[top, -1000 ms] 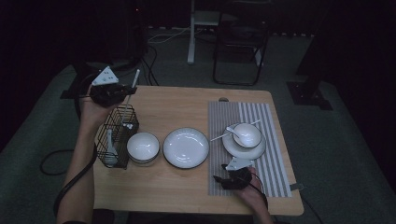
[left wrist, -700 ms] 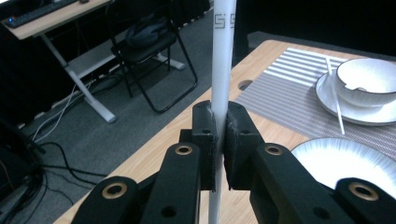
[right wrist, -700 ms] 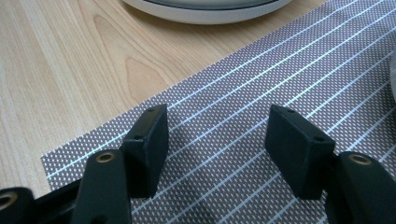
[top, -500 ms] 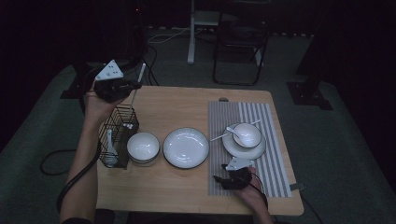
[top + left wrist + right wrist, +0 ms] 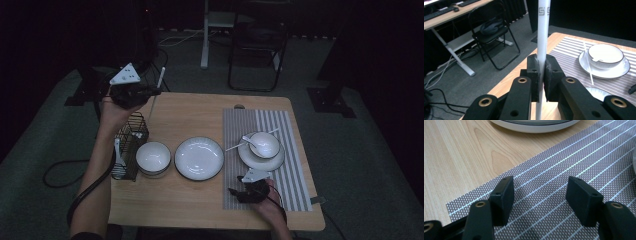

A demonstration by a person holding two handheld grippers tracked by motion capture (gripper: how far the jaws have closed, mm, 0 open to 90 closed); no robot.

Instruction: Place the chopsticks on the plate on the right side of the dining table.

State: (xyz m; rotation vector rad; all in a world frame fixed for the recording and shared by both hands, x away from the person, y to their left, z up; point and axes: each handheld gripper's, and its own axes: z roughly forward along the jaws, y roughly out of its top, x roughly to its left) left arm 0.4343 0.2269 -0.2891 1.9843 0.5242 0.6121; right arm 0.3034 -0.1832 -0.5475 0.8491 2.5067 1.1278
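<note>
A dim room surrounds a wooden table. The left gripper has its jaws clamped on a white chopstick, held near upright above the table's far-left corner, apparently tip-down, beyond a wire rack. The right gripper rests jaws apart on the striped placemat.

High view looks forward and down over the whole light wooden desk. Left gripper view rides raised at the far-left corner, facing across toward the grey striped placemat; right gripper view sits low, almost on that placemat.
</note>
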